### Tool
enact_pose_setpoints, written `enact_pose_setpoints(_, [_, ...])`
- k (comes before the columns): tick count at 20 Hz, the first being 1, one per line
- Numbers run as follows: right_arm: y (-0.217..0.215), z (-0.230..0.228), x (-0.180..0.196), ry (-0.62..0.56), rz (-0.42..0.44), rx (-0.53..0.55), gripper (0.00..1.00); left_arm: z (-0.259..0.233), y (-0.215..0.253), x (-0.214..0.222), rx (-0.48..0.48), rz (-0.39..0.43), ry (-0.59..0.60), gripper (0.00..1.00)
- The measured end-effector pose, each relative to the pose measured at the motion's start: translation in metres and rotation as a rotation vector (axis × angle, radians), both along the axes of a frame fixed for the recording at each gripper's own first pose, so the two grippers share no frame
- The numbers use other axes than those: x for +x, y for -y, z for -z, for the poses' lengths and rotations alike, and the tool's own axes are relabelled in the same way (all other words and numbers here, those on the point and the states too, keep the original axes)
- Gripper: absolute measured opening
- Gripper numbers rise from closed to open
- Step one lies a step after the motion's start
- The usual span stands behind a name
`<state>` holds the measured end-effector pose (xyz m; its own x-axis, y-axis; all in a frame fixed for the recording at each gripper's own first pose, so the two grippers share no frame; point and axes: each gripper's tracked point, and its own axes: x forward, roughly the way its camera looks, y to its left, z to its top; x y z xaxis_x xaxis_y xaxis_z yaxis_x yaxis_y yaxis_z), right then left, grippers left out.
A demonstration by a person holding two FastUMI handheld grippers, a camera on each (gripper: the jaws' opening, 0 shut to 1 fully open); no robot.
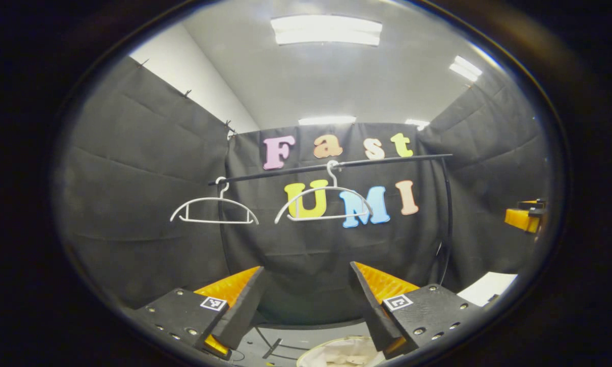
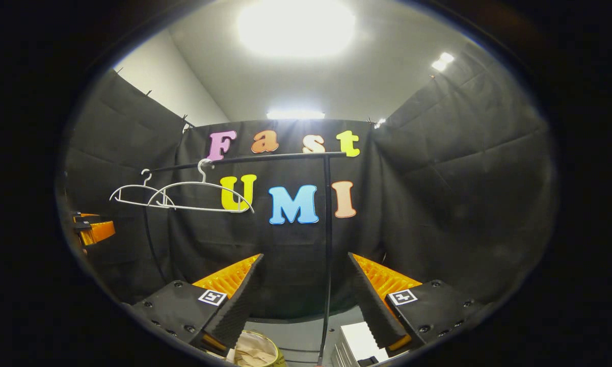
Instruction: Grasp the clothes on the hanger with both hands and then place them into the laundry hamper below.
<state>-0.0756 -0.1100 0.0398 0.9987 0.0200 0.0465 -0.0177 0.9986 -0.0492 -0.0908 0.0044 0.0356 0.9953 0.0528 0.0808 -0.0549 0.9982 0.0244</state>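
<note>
Left gripper view: the left tongs (image 1: 306, 300) stand released at 6 o'clock, fingers spread wide with nothing between them. Two bare white hangers, one (image 1: 215, 209) at 9 o'clock and one (image 1: 324, 203) near centre, hang from a dark rail (image 1: 387, 160). The laundry hamper (image 1: 342, 352), pale cloth inside it, lies below between the fingers. The other gripper's orange part (image 1: 525, 216) sits at 3 o'clock.

Right gripper view: the right tongs (image 2: 306, 298) are likewise released and empty. Both hangers (image 2: 193, 196) overlap at 10 o'clock on the rail. The hamper (image 2: 257, 349) shows at 7 o'clock, beside the rail's upright post (image 2: 327, 244).
</note>
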Motion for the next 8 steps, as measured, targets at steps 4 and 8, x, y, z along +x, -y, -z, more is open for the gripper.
enact_pose_setpoints(4, [0.0010, -0.0015, -0.0003, 0.008, 0.005, 0.002, 0.99, 0.0019, -0.0001, -0.0006, -0.018, 0.001, -0.002, 0.94])
enact_pose_setpoints(8, [0.0011, 0.0003, 0.0034, 0.003, 0.007, 0.002, 0.99, 0.0066, -0.0011, 0.0067, -0.034, 0.003, -0.009, 0.94])
